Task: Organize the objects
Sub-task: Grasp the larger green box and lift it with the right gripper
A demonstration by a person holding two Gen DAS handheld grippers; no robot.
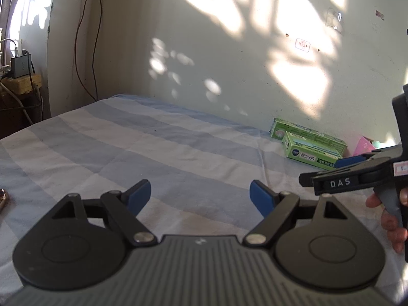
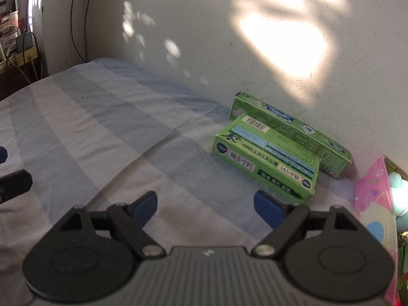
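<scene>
Two green cardboard boxes lie on the striped bed sheet [image 2: 102, 127] against the wall: a shorter near box [image 2: 265, 160] and a longer far box [image 2: 293, 130] behind it, touching. My right gripper [image 2: 205, 206] is open and holds nothing; its right fingertip [image 2: 267, 207] is just short of the near box's corner. In the left wrist view both green boxes [image 1: 313, 150] appear at the right, with the right gripper [image 1: 329, 170] and the hand [image 1: 390, 219] holding it in front of them. My left gripper [image 1: 200, 196] is open over bare sheet.
A pink box [image 2: 374, 199] stands to the right of the green boxes by the wall. Beyond the bed's left edge, a yellow power strip with a charger and cables [image 1: 23, 76] sits on dark furniture. A thin cord hangs down the wall corner [image 1: 81, 51].
</scene>
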